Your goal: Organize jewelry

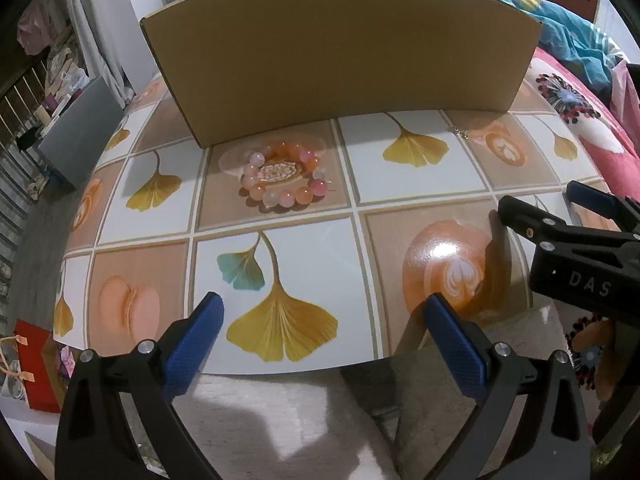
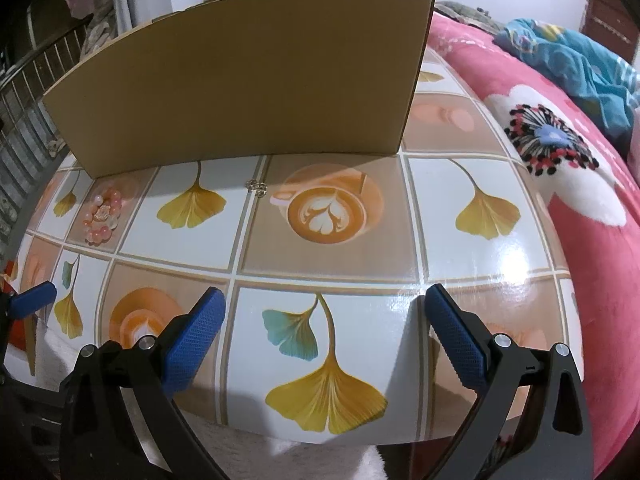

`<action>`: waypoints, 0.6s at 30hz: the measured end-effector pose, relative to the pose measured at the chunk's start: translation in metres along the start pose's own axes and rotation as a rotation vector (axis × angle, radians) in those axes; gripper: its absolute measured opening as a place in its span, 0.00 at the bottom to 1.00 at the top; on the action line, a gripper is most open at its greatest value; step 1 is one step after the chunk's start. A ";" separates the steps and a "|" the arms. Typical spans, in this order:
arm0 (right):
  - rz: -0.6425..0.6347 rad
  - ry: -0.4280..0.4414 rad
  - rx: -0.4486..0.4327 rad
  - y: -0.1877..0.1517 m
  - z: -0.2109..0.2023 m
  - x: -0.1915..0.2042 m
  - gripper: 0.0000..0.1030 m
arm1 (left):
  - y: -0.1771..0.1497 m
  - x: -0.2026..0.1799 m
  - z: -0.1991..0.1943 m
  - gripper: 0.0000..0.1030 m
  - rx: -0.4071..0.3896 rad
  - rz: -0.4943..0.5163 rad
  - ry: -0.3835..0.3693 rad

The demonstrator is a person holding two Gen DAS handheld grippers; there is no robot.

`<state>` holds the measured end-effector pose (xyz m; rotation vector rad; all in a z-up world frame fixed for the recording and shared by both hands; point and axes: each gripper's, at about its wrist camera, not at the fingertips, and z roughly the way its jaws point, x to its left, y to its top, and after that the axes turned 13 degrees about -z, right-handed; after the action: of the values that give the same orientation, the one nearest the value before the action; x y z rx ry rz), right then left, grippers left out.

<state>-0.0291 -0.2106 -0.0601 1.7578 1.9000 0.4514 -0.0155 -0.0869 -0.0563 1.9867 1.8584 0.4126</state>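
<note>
The bead bracelet (image 1: 283, 177) is found lying flat on the tabletop (image 1: 312, 248), just in front of the cardboard box (image 1: 340, 52), dead ahead of the left gripper (image 1: 324, 336) and far left of the right gripper (image 2: 324, 332). Being a ring, no long axis is noted. Pink, orange and milky beads are observed. A small silver chain (image 2: 256, 187) is noted nearer the right gripper. Both jaws are held wide apart, nothing grasped.

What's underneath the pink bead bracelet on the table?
The bead bracelet lies on the tablecloth, over a brown printed tile. Its open middle shows part of the print. Whatever sits directly beneath the beads is covered.
</note>
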 end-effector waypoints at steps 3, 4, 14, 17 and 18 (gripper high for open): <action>-0.005 0.006 0.010 0.001 0.001 -0.001 0.92 | 0.001 -0.001 0.000 0.96 0.005 -0.003 0.003; -0.006 0.009 0.015 0.000 0.001 -0.001 0.92 | 0.001 -0.002 0.000 0.96 0.006 -0.005 0.004; 0.007 0.024 0.049 -0.001 0.001 -0.006 0.92 | 0.007 -0.004 0.002 0.96 0.044 -0.013 0.028; 0.023 0.024 0.047 -0.002 0.000 -0.008 0.92 | 0.007 -0.004 0.001 0.96 0.044 -0.014 0.025; 0.022 0.019 0.044 -0.003 0.000 -0.007 0.92 | 0.007 -0.004 0.000 0.96 0.042 -0.015 0.025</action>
<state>-0.0316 -0.2182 -0.0607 1.8103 1.9191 0.4382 -0.0095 -0.0911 -0.0533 2.0020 1.9115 0.3988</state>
